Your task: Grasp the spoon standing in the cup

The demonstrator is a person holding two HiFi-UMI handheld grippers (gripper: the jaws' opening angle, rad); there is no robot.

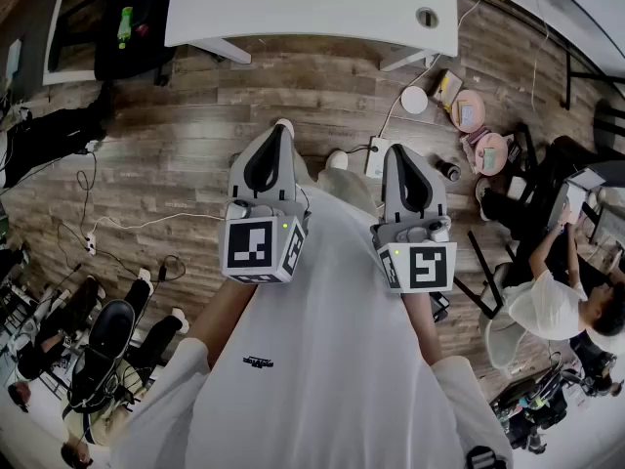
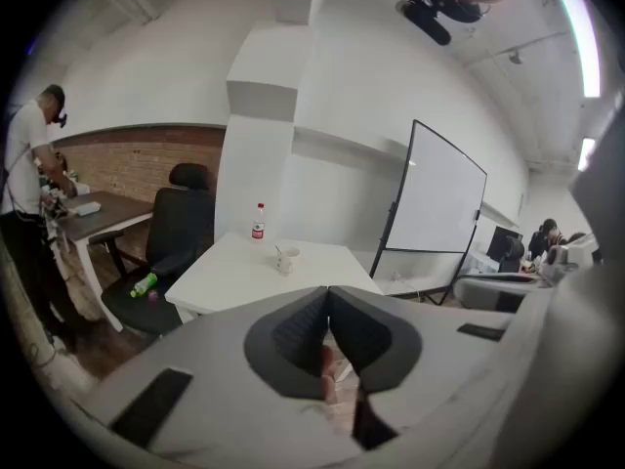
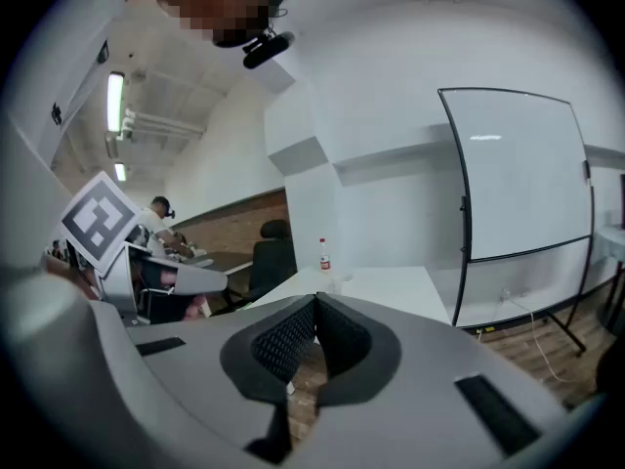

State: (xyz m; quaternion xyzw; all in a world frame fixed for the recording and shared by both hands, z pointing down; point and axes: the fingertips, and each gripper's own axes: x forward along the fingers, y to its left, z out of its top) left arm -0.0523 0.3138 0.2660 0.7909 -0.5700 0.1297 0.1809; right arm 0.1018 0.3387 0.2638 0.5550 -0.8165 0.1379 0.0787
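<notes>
In the left gripper view a white cup (image 2: 285, 261) stands on a white table (image 2: 234, 272), far ahead of my jaws. A thin spoon (image 2: 278, 250) stands up in it, leaning left. A clear bottle with a red label (image 2: 258, 221) stands just behind the cup. My left gripper (image 2: 327, 306) is shut with nothing between its pads. My right gripper (image 3: 315, 306) is also shut and empty. The head view shows both grippers held side by side in front of a white shirt, left gripper (image 1: 276, 130) and right gripper (image 1: 398, 151), above a wooden floor.
A black office chair (image 2: 178, 234) with a green bottle (image 2: 144, 284) on its seat stands left of the table. A whiteboard on a stand (image 2: 437, 203) is to the right. A person (image 2: 27, 164) works at a desk far left. Cables (image 1: 117, 225) lie on the floor.
</notes>
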